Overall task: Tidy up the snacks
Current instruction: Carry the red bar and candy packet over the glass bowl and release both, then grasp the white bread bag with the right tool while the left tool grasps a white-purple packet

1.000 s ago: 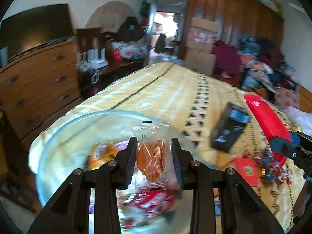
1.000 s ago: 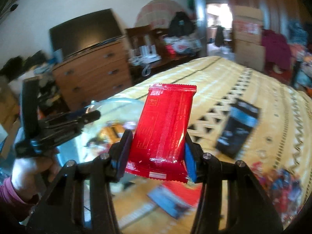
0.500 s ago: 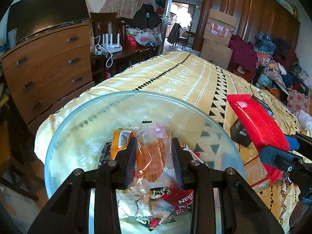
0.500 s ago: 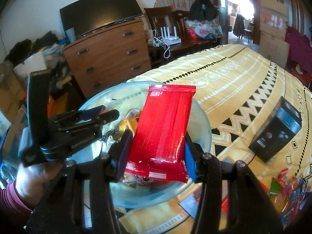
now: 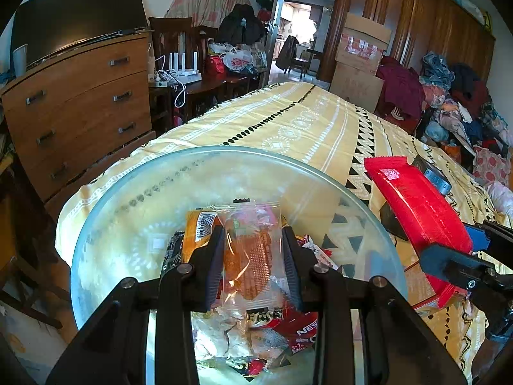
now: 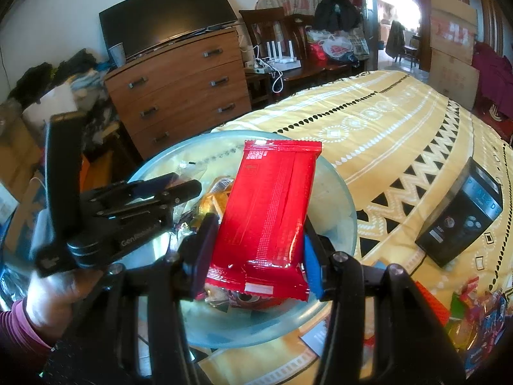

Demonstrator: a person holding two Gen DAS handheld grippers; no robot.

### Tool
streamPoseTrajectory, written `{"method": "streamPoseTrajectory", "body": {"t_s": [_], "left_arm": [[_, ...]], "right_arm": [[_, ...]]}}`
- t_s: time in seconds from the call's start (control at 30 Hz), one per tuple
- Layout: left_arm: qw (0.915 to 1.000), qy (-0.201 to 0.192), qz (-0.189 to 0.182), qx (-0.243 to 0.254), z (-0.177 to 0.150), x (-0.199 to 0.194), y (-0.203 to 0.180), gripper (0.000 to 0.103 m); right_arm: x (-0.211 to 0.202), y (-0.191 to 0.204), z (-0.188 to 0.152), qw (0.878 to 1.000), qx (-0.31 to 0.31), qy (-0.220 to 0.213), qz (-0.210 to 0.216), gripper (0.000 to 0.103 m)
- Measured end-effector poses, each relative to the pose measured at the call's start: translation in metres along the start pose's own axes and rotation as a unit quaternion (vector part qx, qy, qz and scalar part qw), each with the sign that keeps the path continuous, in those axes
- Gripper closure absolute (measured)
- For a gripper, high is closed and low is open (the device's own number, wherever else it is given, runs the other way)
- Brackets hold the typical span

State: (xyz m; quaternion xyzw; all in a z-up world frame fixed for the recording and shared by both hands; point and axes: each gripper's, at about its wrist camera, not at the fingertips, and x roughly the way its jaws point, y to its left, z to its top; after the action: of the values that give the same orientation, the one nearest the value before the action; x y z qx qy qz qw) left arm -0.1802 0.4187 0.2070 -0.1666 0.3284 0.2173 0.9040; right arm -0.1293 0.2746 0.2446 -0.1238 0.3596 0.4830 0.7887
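Your left hand-held gripper (image 5: 251, 263) pinches a clear, limp sachet (image 5: 248, 243) over the bowl (image 5: 128, 224); your right hand-held gripper (image 6: 256, 256) clamps the light, slippery red pack (image 6: 269, 211) near its lower end, above the bowl's rim.

Over the glass bowl (image 6: 333, 308): crowded, with the left gripper (image 5: 253, 263) and its clear packet (image 5: 248, 247) at 9 o'clock, the right gripper (image 6: 256, 250) and red packet (image 6: 269, 211) alongside. Inside: a snack pile (image 5: 256, 333) at 6 o'clock, bare glass toward 12. Beyond the rim at 12 to 1 o'clock: open yellow bedspread (image 6: 384, 122). At 3 o'clock: black box (image 6: 461, 218). At 4 o'clock: loose snacks (image 6: 474, 308).
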Motion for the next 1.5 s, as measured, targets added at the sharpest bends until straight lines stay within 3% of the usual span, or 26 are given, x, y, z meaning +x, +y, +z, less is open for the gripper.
{"method": "streamPoseTrajectory", "body": {"t_s": [0.3, 0.4, 0.53, 0.67, 0.8, 0.97, 1.07, 1.2, 1.3, 1.4, 1.5], "left_arm": [[0.9999, 0.007, 0.005, -0.006, -0.001, 0.004, 0.003, 0.065], [0.9999, 0.006, 0.011, -0.009, -0.003, 0.005, 0.005, 0.052], [0.9998, 0.005, 0.017, -0.012, -0.003, 0.005, 0.006, 0.050], [0.9996, 0.002, 0.025, -0.015, -0.004, 0.004, 0.006, 0.036], [0.9996, 0.000, 0.026, -0.015, -0.004, 0.001, 0.002, 0.033], [0.9996, -0.028, 0.006, -0.006, -0.005, -0.015, -0.012, 0.033], [0.9972, -0.058, -0.025, 0.039, -0.007, -0.036, -0.051, 0.033], [0.9847, -0.079, -0.109, 0.110, -0.019, -0.064, -0.132, 0.033], [0.9679, -0.066, -0.180, 0.162, -0.039, -0.074, -0.198, 0.033], [0.9451, -0.030, -0.248, 0.211, -0.069, -0.071, -0.264, 0.033], [0.9304, 0.006, -0.281, 0.236, -0.094, -0.061, -0.307, 0.033]], "right_arm": [[0.002, 0.004, 0.001, 1.000, -0.002, 0.000, -0.001, 0.051], [0.001, 0.010, 0.003, 1.000, -0.004, -0.004, 0.000, 0.046], [-0.002, 0.014, 0.004, 1.000, -0.003, -0.010, 0.003, 0.045], [-0.005, 0.011, 0.001, 1.000, 0.001, -0.017, 0.006, 0.036], [-0.010, 0.008, -0.004, 1.000, 0.005, -0.024, 0.006, 0.033], [-0.040, 0.003, -0.026, 0.998, 0.008, -0.055, -0.003, 0.033], [-0.078, -0.016, -0.065, 0.995, 0.027, -0.090, -0.023, 0.032], [-0.121, -0.080, -0.133, 0.988, 0.110, -0.087, -0.071, 0.034], [-0.154, -0.145, -0.189, 0.971, 0.192, -0.075, -0.124, 0.035], [-0.191, -0.219, -0.252, 0.940, 0.283, -0.065, -0.180, 0.035], [-0.225, -0.291, -0.307, 0.907, 0.341, -0.054, -0.240, 0.035]]}}
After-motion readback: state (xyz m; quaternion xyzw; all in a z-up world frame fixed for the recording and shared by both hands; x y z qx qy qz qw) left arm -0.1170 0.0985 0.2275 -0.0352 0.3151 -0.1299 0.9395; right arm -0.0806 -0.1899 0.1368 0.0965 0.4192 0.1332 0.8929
